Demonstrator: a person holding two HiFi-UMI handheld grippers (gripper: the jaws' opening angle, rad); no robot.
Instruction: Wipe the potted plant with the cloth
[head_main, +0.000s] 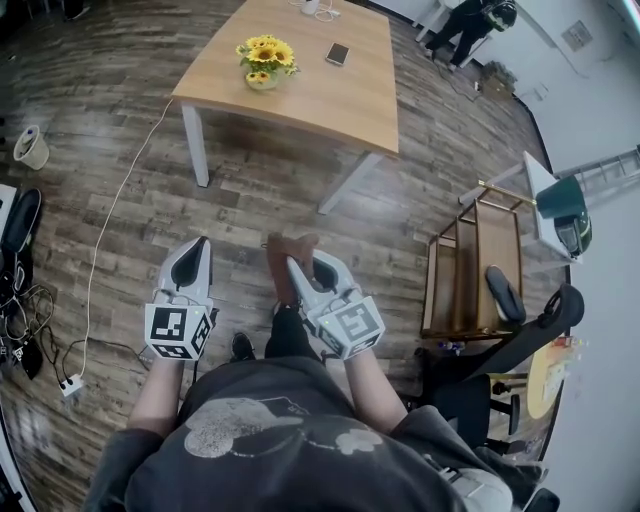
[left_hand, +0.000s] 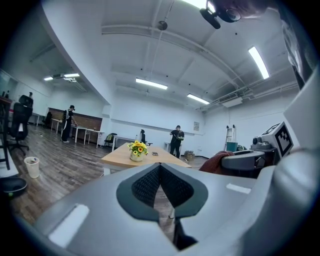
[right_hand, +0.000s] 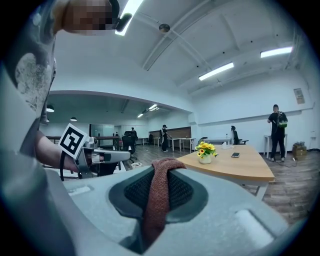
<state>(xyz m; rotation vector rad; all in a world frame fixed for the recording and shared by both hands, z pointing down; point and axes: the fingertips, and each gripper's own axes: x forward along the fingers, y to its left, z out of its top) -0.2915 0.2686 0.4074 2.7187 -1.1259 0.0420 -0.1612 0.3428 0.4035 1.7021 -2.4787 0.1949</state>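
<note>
The potted plant (head_main: 263, 60), yellow sunflowers in a pale pot, stands on a wooden table (head_main: 300, 95) some way ahead of me; it also shows in the left gripper view (left_hand: 137, 149) and the right gripper view (right_hand: 205, 150). My right gripper (head_main: 300, 252) is shut on a reddish-brown cloth (head_main: 284, 264), which hangs folded over the closed jaws (right_hand: 157, 197). My left gripper (head_main: 194, 248) is shut with nothing in it (left_hand: 159, 166). Both are held level at waist height over the floor, short of the table. The cloth (left_hand: 216, 162) shows to the left gripper's right.
A phone (head_main: 337, 53) lies on the table near the plant. A gold shelf cart (head_main: 470, 270) and office chair (head_main: 515, 300) stand to the right. A white cable (head_main: 110, 220) runs over the wooden floor to a power strip (head_main: 70, 384). People stand beyond the table (left_hand: 176, 141).
</note>
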